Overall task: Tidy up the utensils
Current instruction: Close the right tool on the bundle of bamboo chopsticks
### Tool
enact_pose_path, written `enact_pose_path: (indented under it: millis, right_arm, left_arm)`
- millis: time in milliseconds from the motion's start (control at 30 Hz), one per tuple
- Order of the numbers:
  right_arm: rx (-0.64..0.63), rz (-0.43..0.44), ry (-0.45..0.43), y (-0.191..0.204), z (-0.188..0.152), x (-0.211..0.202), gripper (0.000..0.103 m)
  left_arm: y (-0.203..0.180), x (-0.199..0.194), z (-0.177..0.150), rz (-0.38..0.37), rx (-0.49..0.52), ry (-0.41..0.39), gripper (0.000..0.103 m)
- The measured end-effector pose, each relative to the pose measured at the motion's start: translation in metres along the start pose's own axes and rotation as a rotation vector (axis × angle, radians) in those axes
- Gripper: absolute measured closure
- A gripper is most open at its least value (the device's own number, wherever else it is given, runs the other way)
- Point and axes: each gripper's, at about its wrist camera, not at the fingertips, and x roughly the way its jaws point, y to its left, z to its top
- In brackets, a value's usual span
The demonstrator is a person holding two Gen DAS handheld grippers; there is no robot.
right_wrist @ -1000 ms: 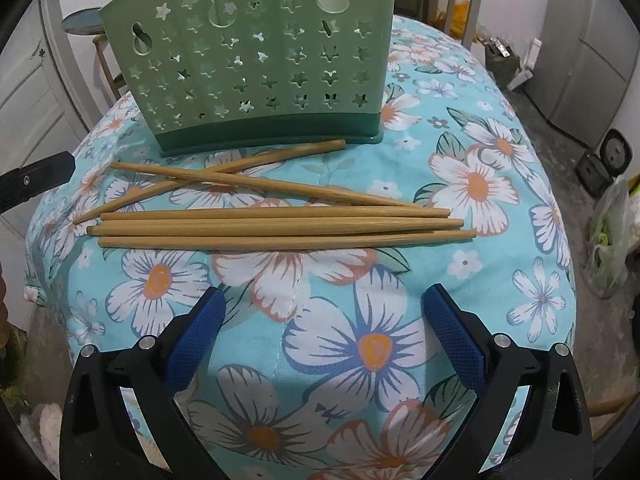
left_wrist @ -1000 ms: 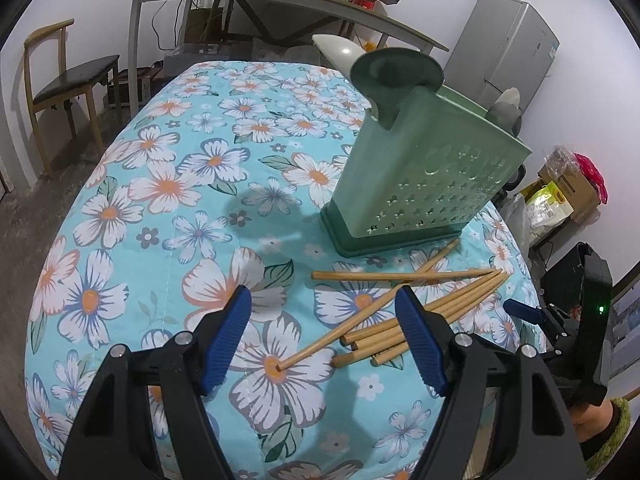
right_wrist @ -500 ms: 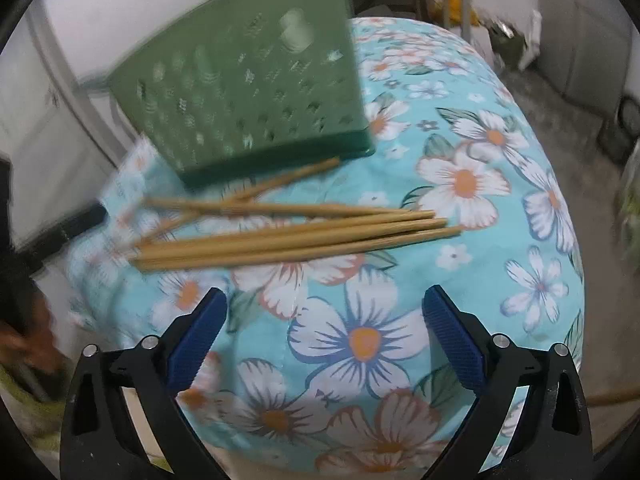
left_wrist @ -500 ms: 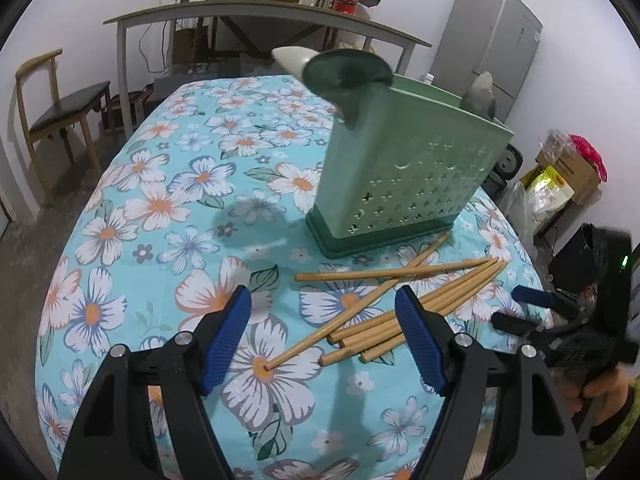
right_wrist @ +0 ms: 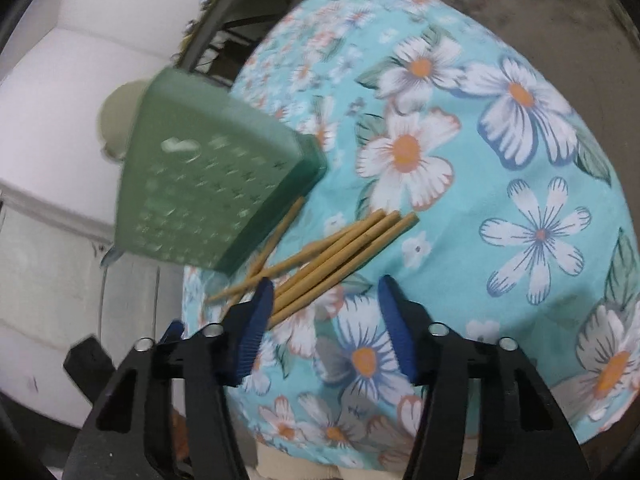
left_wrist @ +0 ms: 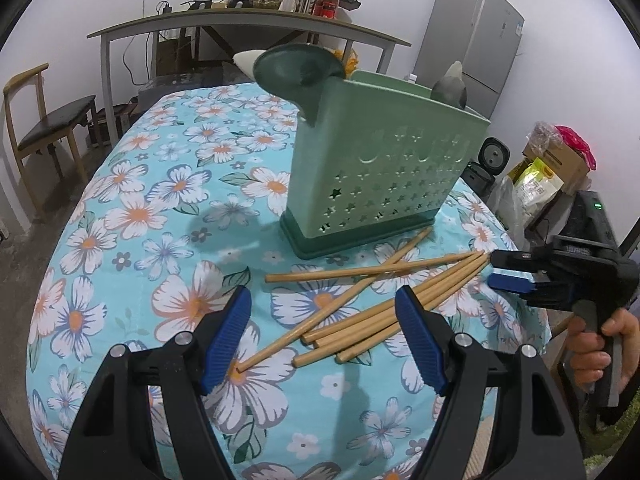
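Down through my left wrist camera, my left gripper [left_wrist: 324, 336] hangs over the desk with the turquoise flowered cloth [left_wrist: 168, 216], its blue-padded jaws spread wide and pinching nothing. Between and just beyond them lies the loose heap of light wooden chopsticks [left_wrist: 372, 300]: several run side by side as a bundle, and two longer ones cross over them at an angle, one with its near end by my left pad. Behind the heap, close to it, stands the pale green plastic utensil holder with star-shaped holes [left_wrist: 384, 184], upright on its darker green base, with a dark green spoon bowl [left_wrist: 298, 70] and a grey utensil tip [left_wrist: 450, 88] sticking out of its top. At the right edge of this view my right gripper [left_wrist: 508, 272] reaches in toward the far ends of the chopsticks, turned on its side so one finger lies above the other, with my right hand [left_wrist: 600, 344] wrapped round its handle. From my right wrist camera, which is blurred and rolled over, the right gripper [right_wrist: 324, 320] has its jaws closing, still apart, with only cloth between the pads. The chopsticks [right_wrist: 336, 256] fan out just ahead of them, the ends of some beside the left pad, none pinched that I can see. The green holder [right_wrist: 208, 192] appears tilted beyond them, and the far part of the desk [right_wrist: 520, 160] fills the right.
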Motion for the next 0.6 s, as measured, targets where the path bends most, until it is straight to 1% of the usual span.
enact_pose_path:
  millis: [67,133,167,233,367,400,467,500,600]
  right_arm:
    - [0.033,0.001,-0.008,-0.003,0.004,0.005,0.061]
    - [0.049,-0.008,-0.023,-0.004,0.007,0.009,0.07]
    - [0.061,-0.013,-0.031,-0.004,0.009,0.01,0.072]
    - [0.073,-0.019,-0.043,-0.005,0.011,0.014,0.079]
    - [0.069,-0.035,-0.069,-0.002,0.012,0.018,0.083]
    - [0.064,-0.045,-0.069,-0.004,0.014,0.018,0.092]
    - [0.053,-0.057,-0.063,-0.005,0.013,0.017,0.094]
    - [0.05,-0.061,-0.059,-0.004,0.013,0.016,0.103]
    - [0.024,-0.098,-0.057,-0.006,0.01,0.012,0.103]
  left_arm:
    - [0.0,-0.001,0.0,-0.005,-0.001,-0.004,0.031]
    - [0.001,-0.002,-0.001,-0.009,-0.004,-0.006,0.031]
    - [0.001,-0.002,-0.001,-0.01,-0.005,-0.007,0.031]
    - [0.001,-0.002,-0.002,-0.013,-0.008,-0.008,0.031]
    - [0.001,-0.003,-0.002,-0.014,-0.009,-0.01,0.031]
    - [0.001,-0.004,-0.002,-0.015,-0.009,-0.011,0.031]
    - [0.001,-0.005,-0.002,-0.015,-0.007,-0.012,0.031]
    - [0.0,-0.005,-0.002,-0.016,-0.007,-0.012,0.031]
    - [-0.001,-0.004,-0.002,-0.017,-0.004,-0.011,0.031]
